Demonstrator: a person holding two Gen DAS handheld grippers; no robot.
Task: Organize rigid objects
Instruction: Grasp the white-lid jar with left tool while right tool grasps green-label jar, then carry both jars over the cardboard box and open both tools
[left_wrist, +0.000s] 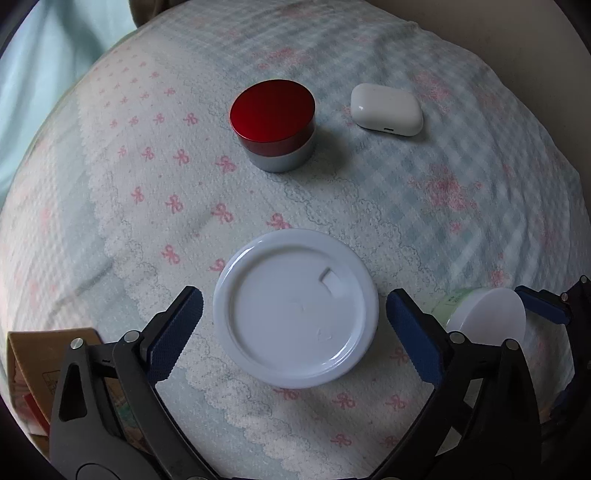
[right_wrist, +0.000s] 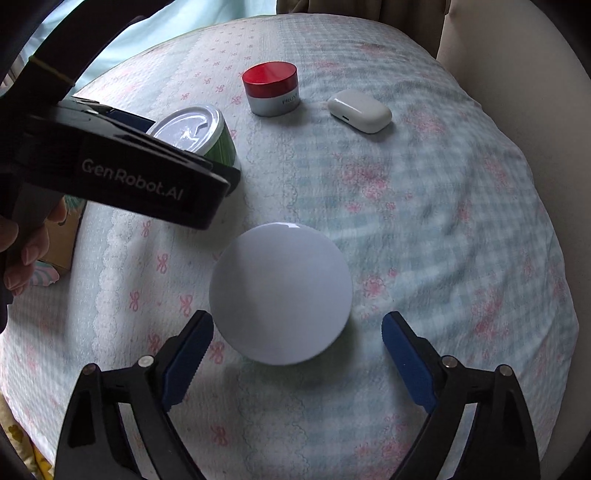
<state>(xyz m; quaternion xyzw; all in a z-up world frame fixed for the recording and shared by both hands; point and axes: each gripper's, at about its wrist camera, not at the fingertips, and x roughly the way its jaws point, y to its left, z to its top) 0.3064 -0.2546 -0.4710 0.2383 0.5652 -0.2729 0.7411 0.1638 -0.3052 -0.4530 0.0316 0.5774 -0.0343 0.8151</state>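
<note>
Both tongs gape: left tongs (left_wrist: 293, 325) straddle a green white-lidded can (left_wrist: 295, 308), right tongs (right_wrist: 297, 350) a round white-lidded jar (right_wrist: 280, 295) on the bed (right_wrist: 443, 240).

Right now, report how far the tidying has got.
Done: nothing looks grouped yet. In hand: left tool straddles the green can's lid; right tool straddles the white-lidded jar; neither grips. Left: red jar and earbud case sit apart on the bedspread.
</note>
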